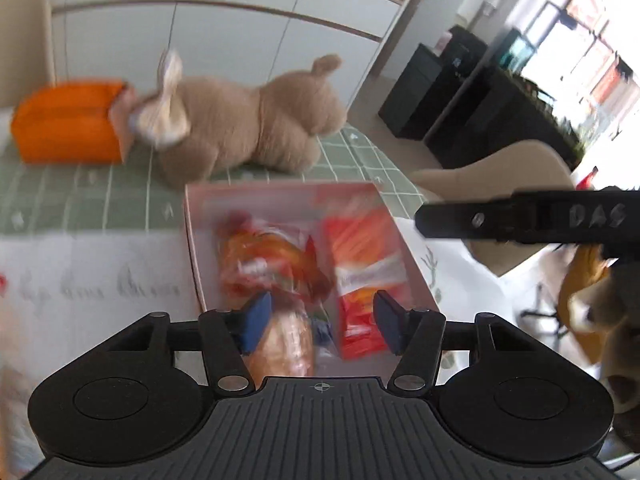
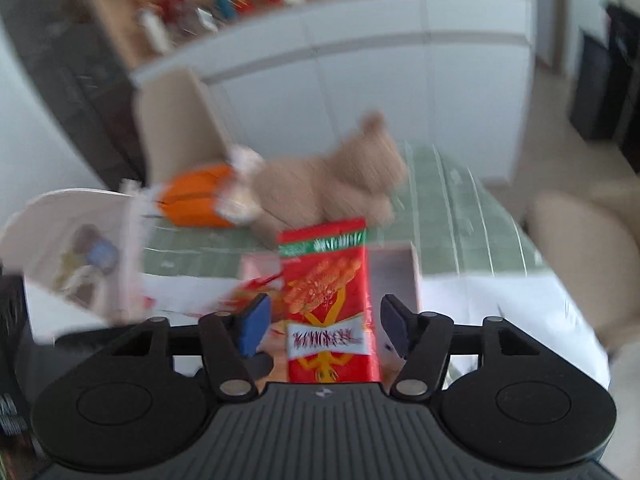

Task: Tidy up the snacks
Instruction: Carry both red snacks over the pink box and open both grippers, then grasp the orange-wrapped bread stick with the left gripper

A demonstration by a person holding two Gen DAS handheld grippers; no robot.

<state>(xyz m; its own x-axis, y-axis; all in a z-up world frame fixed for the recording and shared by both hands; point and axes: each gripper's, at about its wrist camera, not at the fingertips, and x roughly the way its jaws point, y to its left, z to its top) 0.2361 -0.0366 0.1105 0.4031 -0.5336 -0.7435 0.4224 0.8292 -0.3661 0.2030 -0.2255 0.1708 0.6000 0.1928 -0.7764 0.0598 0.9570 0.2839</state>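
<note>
A pale pink box (image 1: pixel 192 248) sits on the table and holds snack packs. A red-orange snack pack (image 1: pixel 360 264) stands at its right side, and an orange crinkly bag (image 1: pixel 260 264) and a bread-like pack (image 1: pixel 288 344) lie at its left. My left gripper (image 1: pixel 322 322) is open just above the box's near end, holding nothing. In the right wrist view my right gripper (image 2: pixel 326 328) is open with the upright red snack pack (image 2: pixel 332 304) between its fingers but not clamped, over the pink box (image 2: pixel 414 276). The right gripper's black body (image 1: pixel 528 220) shows at the right of the left wrist view.
A tan plush animal (image 1: pixel 256 120) lies behind the box beside an orange container (image 1: pixel 68 124) on a green grid cloth (image 1: pixel 80 196). A white tilted container (image 2: pixel 72 248) with small items is at the left. A beige chair (image 2: pixel 588 248) stands right of the table.
</note>
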